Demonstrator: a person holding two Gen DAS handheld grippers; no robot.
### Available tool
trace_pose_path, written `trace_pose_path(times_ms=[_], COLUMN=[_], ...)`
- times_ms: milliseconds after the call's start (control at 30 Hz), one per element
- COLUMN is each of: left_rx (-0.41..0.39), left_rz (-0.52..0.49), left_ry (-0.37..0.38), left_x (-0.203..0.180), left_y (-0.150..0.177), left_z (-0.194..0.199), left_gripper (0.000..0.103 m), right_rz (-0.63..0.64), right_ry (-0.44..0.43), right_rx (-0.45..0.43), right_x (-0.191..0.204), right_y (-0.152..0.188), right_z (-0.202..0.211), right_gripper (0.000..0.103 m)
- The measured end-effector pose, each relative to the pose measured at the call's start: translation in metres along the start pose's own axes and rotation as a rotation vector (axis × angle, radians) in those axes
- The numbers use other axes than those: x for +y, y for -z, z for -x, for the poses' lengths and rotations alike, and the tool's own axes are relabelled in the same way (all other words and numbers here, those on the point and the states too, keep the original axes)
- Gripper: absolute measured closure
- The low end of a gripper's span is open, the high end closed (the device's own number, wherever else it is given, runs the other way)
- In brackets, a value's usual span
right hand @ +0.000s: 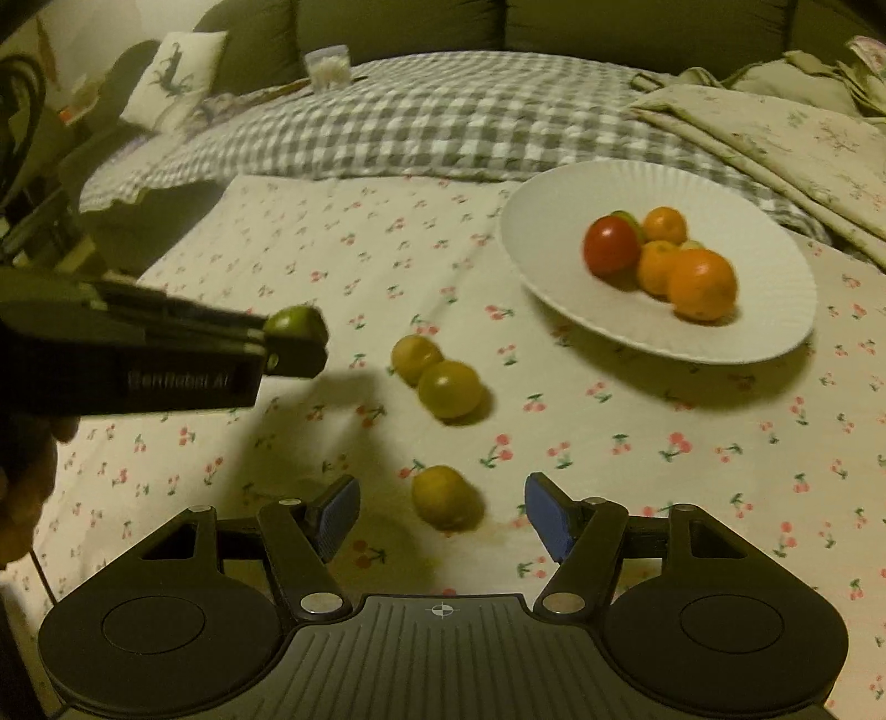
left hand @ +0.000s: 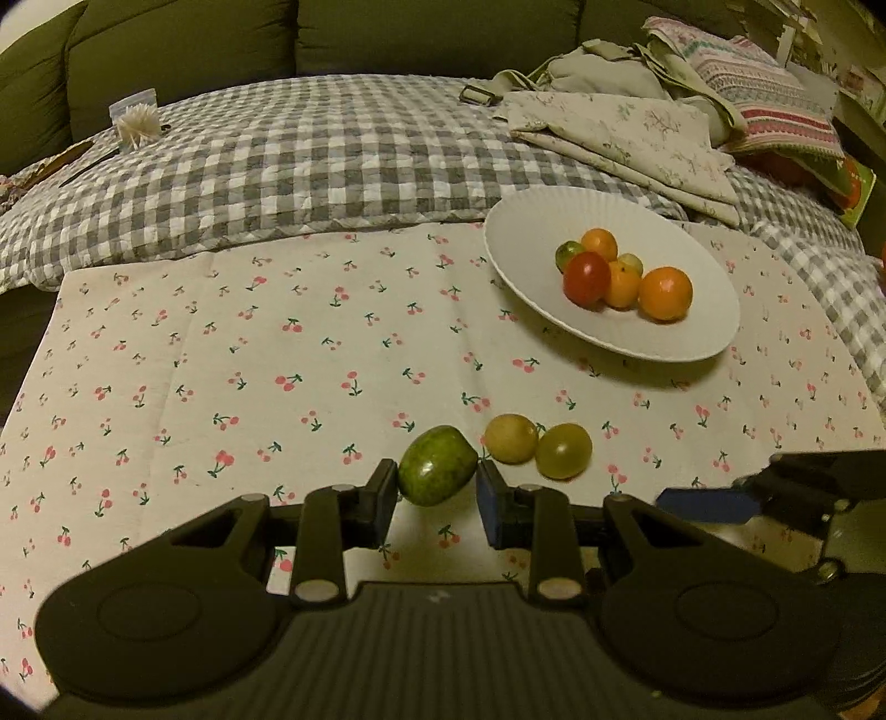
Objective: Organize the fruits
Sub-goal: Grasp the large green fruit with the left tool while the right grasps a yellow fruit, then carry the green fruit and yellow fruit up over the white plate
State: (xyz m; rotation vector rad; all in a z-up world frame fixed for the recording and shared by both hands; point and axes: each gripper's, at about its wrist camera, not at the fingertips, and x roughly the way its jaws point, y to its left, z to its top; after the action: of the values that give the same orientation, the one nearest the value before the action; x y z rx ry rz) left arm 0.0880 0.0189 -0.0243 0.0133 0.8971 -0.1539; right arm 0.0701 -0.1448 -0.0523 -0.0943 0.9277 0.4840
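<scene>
My left gripper (left hand: 437, 477) is shut on a mottled green fruit (left hand: 434, 465), held a little above the cherry-print cloth (left hand: 277, 360). Two yellow-green fruits (left hand: 510, 437) (left hand: 563, 458) lie touching each other just beyond it to the right. In the right wrist view my right gripper (right hand: 441, 487) stands open around a yellow fruit (right hand: 446, 498) on the cloth, with gaps on both sides. The left gripper (right hand: 299, 332) enters there from the left with its green fruit (right hand: 290, 320). A white plate (right hand: 554, 194) at the far right holds a red fruit (right hand: 609, 243) and several orange and green ones.
A grey checked quilt (left hand: 304, 155) borders the far edge of the cloth, with a green sofa (left hand: 387, 33) behind. Folded floral fabric (left hand: 626, 133) and cushions lie behind the plate (left hand: 531, 221). A small clear tub of picks (left hand: 135, 119) stands at the far left.
</scene>
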Motion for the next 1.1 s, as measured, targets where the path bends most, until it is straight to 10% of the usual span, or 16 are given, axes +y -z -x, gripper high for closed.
trace_pose_path(times_ms=[300,1100], left_rx=[0.003,-0.020], left_rz=[-0.009,-0.033], left_ry=[0.011,0.007], left_x=[-0.004,-0.012], left_y=[0.002,-0.005], left_z=[0.001,-0.002], left_gripper=[0.074,0.074], right_rz=[0.022,-0.048], right_ry=[0.010,0.009], right_rx=[0.001,-0.090], right_x=[0.005,-0.011], right_y=[0.002,-0.017], right_z=[-0.005,0.026], right_gripper=[0.077,0.078])
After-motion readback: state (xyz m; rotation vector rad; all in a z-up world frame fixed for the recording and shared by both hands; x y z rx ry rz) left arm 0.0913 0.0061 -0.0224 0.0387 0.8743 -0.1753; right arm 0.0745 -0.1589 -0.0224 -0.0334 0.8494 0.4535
